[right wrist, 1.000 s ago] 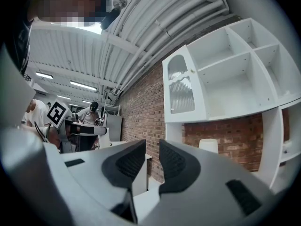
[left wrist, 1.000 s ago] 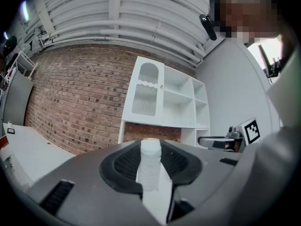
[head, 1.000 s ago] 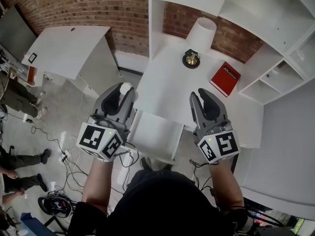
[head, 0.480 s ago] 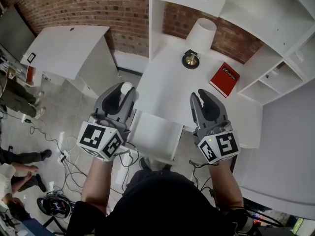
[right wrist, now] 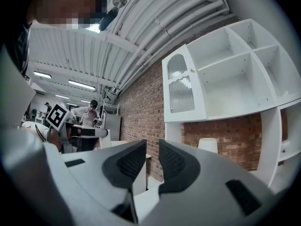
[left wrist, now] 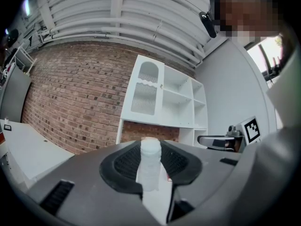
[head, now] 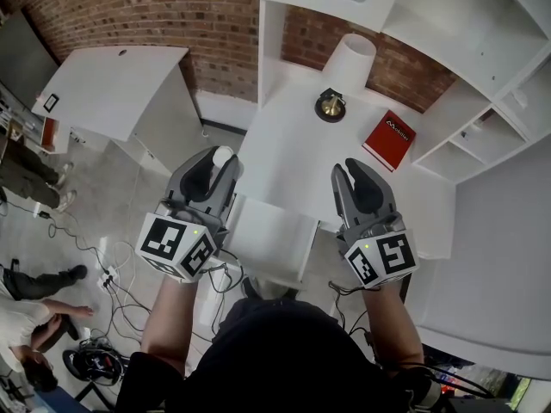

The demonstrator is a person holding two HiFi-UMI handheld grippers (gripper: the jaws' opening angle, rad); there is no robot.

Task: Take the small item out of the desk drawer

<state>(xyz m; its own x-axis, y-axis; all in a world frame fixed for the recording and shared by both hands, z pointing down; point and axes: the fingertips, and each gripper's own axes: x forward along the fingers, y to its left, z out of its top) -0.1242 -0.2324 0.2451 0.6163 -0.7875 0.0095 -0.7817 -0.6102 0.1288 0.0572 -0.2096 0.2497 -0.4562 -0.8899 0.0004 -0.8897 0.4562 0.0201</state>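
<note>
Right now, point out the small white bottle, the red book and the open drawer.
small white bottle (left wrist: 150, 164): left gripper view, its body below the cap.
red book (head: 389, 140): head view, middle of its cover.
open drawer (head: 271, 237): head view, its bare floor.

Your head view is bright and evenly lit. The white desk top (head: 284, 157) near 12 o'clock is almost washed out, shadows are soft, and straight lines bow toward every edge. In the left gripper view a window (left wrist: 270, 55) blows out at 2 o'clock, and the small white bottle (left wrist: 150, 164) close to the lens looks soft. In the right gripper view, ceiling strip lights (right wrist: 82, 84) glow at 9 o'clock and the corners go black.
</note>
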